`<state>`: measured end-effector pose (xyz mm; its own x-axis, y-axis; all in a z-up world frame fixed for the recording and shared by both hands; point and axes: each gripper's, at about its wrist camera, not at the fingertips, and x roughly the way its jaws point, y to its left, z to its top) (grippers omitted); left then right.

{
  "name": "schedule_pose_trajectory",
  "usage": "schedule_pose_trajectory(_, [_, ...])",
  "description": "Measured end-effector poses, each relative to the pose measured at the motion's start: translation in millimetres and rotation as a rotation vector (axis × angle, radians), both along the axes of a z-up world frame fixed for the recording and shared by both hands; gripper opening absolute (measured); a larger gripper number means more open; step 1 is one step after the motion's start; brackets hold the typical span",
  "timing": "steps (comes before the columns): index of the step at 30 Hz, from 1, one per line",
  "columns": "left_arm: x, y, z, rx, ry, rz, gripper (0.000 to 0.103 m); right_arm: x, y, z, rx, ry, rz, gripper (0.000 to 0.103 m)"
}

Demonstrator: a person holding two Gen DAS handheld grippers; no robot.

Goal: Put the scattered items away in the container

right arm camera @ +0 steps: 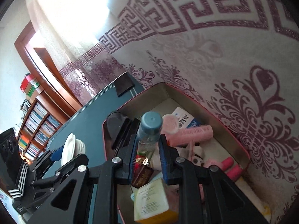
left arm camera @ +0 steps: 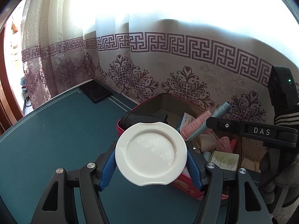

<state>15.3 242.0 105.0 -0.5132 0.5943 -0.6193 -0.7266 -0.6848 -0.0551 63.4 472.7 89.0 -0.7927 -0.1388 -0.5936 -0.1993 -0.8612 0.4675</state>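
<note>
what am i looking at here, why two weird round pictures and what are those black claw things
There is no robot here. A person holds a pair of hand-held tongs in each hand, and each pair carries a wide-angle camera looking along its two fingers, hence the round, bent pictures.

The left-wrist picture shows the left tongs gripping a small white plate by its rim, above a green table.

The right-wrist picture shows the right tongs closed on a clear bottle with a blue cap, over a red tin box beside a patterned curtain. The box already holds pink hair rollers, small cartons and other bits.

Each camera also catches the other tongs at its edge.
</note>
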Motion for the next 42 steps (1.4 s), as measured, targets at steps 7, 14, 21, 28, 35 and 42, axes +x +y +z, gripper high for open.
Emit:
schedule_pose_trajectory(7, [2, 8, -2, -0.002, -0.014, -0.02, 0.068, 8, 10, -3, 0.012, -0.015, -0.04, 0.028])
schedule_pose_trajectory(14, [4, 14, -2, -0.004, -0.02, -0.039, 0.068, 18, 17, -1, 0.026, -0.017, -0.064, 0.028])
schedule_pose_trajectory(21, [6, 20, -4, -0.009, -0.03, -0.056, 0.068, 31, 14, 5, 0.108, -0.003, -0.096, 0.028])
schedule_pose_trajectory(28, [10, 35, -10, -0.012, -0.044, -0.089, 0.068, 43, 0, 15, 0.212, 0.028, -0.108, 0.042])
schedule_pose_trajectory(35, [8, 49, -18, -0.002, -0.082, -0.119, 0.068, 54, 0, 18, 0.23, 0.048, -0.137, 0.071])
schedule_pose_trajectory(42, [4, 55, -21, 0.023, -0.111, -0.114, 0.081, 62, 0, 16, 0.22, 0.044, -0.151, 0.079])
